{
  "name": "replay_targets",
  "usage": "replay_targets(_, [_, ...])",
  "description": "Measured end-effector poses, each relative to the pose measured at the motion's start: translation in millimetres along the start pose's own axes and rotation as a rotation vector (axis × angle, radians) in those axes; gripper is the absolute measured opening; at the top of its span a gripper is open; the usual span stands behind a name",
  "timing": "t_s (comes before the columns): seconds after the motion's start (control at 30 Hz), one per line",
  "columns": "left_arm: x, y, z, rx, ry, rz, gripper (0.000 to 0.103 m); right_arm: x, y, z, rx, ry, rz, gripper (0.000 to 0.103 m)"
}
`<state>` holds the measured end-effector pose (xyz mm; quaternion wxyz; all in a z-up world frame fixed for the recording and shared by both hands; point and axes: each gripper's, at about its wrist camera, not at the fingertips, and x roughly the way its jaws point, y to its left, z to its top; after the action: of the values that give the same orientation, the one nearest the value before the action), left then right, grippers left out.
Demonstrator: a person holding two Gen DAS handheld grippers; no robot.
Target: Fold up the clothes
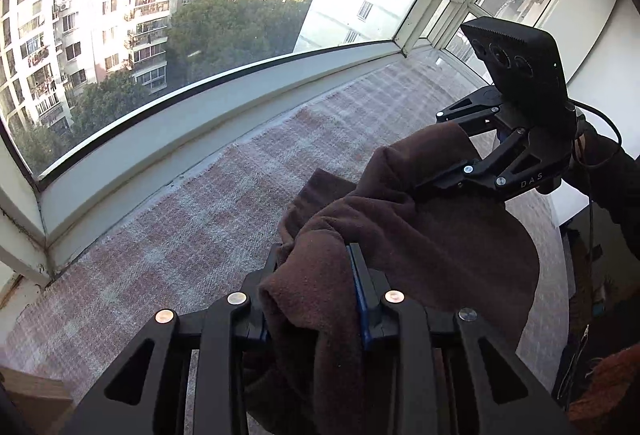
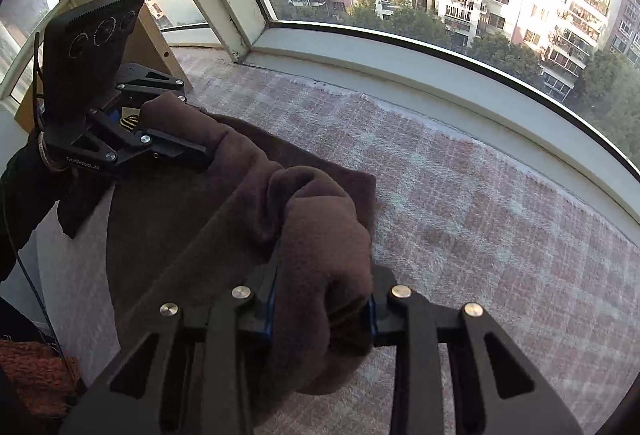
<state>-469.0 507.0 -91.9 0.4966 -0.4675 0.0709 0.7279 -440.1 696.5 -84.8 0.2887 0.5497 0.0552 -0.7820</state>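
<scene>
Over the plaid blanket (image 1: 192, 219) by the window, the left wrist view shows the left hand-held gripper (image 1: 316, 295) clamped on a bunched fold of the brown garment (image 1: 440, 247), with the right hand-held gripper (image 1: 436, 175) pinching its far edge. From the right wrist view, the same brown cloth fills the right one's narrowed jaws, lifted above the blanket.

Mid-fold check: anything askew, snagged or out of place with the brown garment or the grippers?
Nothing looks damaged or spilled. The brown garment is bunched thickly inside both the left gripper and the right gripper, so the held edge is lumpy rather than flat. Its far end rests on the checked cloth.
</scene>
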Motion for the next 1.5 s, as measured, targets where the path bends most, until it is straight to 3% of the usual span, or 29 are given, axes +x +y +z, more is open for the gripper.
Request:
replay_targets(0.2, [-20.1,-26.6,-0.5,0.046,0.006,0.016,0.028,-23.6,16.3,-14.3,-0.038,-0.032,-0.031,0.030])
replay_targets(0.27, [-19.1,-24.0,2.1,0.034,0.018,0.010,0.028,-24.3,12.9,-11.2,-0.039,-0.044,-0.004,0.031])
replay_targets(0.43, [-3.6,0.4,-2.7,-0.036,0.060,0.056,0.028,11.9,-8.2,11.3,-0.041,-0.050,0.044,0.033])
replay_targets(0.53, [4.3,7.4,-10.0,-0.050,0.070,0.068,0.028,40.0,-4.1,20.9,-0.137,-0.048,0.047,0.034])
replay_targets(0.57, [6.8,5.7,-11.5,-0.036,0.072,0.076,0.028,48.9,-1.8,23.0,-0.175,-0.038,0.026,0.036])
replay_targets(0.63, [9.1,4.8,-12.9,-0.019,0.068,0.071,0.028,61.7,3.5,27.0,-0.255,-0.034,-0.037,0.060])
replay_targets(0.73, [11.0,5.1,-14.2,-0.002,0.056,0.056,0.028,64.4,9.6,32.2,-0.378,-0.081,-0.111,0.079])
replay_targets(0.83, [10.4,2.2,-16.7,0.032,0.038,0.061,0.028,77.2,-2.4,47.3,-0.358,-0.020,-0.010,0.081])
replay_targets(0.93, [7.7,0.3,-19.2,0.058,0.028,0.061,0.028,87.5,-20.7,56.8,-0.249,0.036,0.111,0.082])
replay_targets(1.0, [6.5,2.6,-19.2,0.058,0.028,0.051,0.028,89.5,-20.7,56.7,-0.250,0.034,0.116,0.082])
replay_targets(1.1, [5.6,5.1,-18.4,0.046,0.037,0.043,0.028,93.6,-12.6,57.1,-0.260,0.063,0.083,0.078])
replay_targets(1.23, [6.7,4.3,-16.0,0.047,0.053,0.053,0.028,99.2,0.2,64.1,-0.264,0.156,0.093,0.050])
replay_targets(1.3, [7.3,3.7,-14.7,0.048,0.061,0.059,0.028,101.9,6.8,66.9,-0.270,0.195,0.094,0.049])
replay_targets(1.33, [7.6,3.4,-14.1,0.049,0.066,0.062,0.028,102.8,10.3,67.5,-0.273,0.206,0.090,0.041])
replay_targets(1.5, [3.0,-3.3,-12.2,0.061,0.064,0.075,0.028,95.8,34.8,63.1,-0.282,0.210,-0.037,0.028])
